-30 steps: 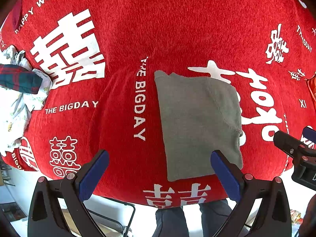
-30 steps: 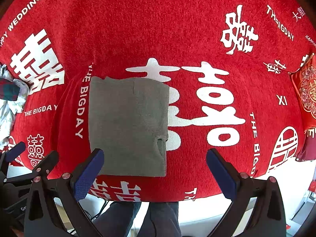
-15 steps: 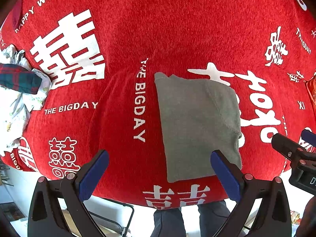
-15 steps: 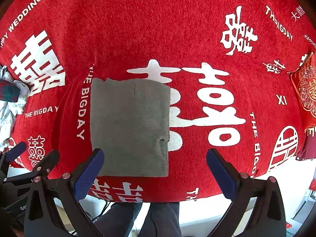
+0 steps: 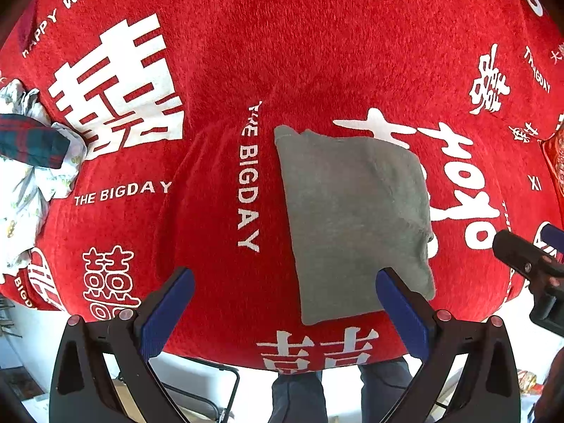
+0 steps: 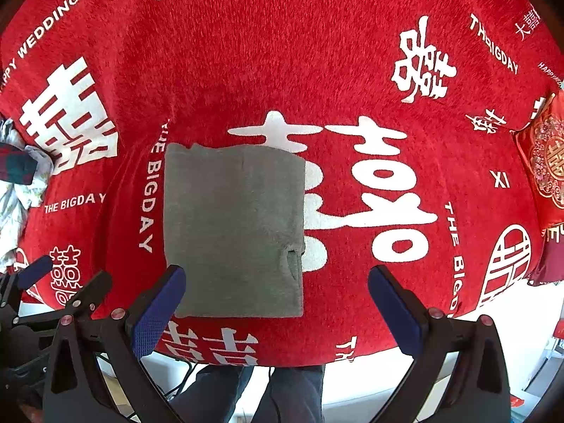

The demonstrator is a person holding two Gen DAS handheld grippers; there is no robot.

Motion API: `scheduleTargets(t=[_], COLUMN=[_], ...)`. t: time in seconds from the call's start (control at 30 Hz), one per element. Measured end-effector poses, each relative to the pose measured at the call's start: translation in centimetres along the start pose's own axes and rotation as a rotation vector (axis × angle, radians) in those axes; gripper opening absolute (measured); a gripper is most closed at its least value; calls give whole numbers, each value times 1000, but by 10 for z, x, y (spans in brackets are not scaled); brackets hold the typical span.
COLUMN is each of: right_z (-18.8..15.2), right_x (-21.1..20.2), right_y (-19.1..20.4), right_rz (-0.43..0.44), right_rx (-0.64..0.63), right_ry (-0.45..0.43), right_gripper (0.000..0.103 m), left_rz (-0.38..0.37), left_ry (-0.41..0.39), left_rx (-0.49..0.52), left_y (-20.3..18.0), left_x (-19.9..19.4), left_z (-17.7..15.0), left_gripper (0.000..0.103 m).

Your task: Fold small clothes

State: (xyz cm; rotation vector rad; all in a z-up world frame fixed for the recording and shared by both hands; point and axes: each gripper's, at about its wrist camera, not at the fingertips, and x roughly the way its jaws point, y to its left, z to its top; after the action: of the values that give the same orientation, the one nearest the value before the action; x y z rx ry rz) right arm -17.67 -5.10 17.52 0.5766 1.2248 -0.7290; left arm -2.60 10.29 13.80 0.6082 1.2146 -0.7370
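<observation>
A grey garment [image 5: 356, 218] lies folded into a flat rectangle on the red printed tablecloth [image 5: 282, 53], near the table's front edge. It also shows in the right wrist view [image 6: 234, 229]. My left gripper [image 5: 283, 290] is open and empty, held above the front edge just left of the garment. My right gripper [image 6: 276, 287] is open and empty, above the garment's near right corner. The right gripper's tip shows at the right edge of the left wrist view [image 5: 525, 264].
A heap of other clothes, white printed fabric with a dark plaid piece [image 5: 31, 141], lies at the table's left edge. A red embroidered cushion [image 6: 546, 162] sits at the far right. The person's legs [image 6: 246, 387] stand below the front edge.
Both grippers have drifted very slightly; the garment lies unmoved and both grippers stay open.
</observation>
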Motion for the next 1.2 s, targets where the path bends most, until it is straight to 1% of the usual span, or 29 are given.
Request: scheduleTargets(t=[0.27,0.53,0.63,1.2], right_z=[0,-2,-4,-2], right_x=[-3,-5,-7,-18], right_y=[1,-4,-7,-16], right_rz=[0,31,44,71], right_rx=[-10,-39,-46,-109], right_ry=[-9,-15,-10,-18], right_gripper=[103,103,103,103], left_rz=[4,42,47,95], left_ry=[-17,-28,-46,-89], left_rx=[-14,-40,-55,-120], left_y=[1,-6,-9,-16], left_x=[-7,-16,-24,-50], left_z=[-5,-10,-10,-15], left_gripper=[103,103,103,103])
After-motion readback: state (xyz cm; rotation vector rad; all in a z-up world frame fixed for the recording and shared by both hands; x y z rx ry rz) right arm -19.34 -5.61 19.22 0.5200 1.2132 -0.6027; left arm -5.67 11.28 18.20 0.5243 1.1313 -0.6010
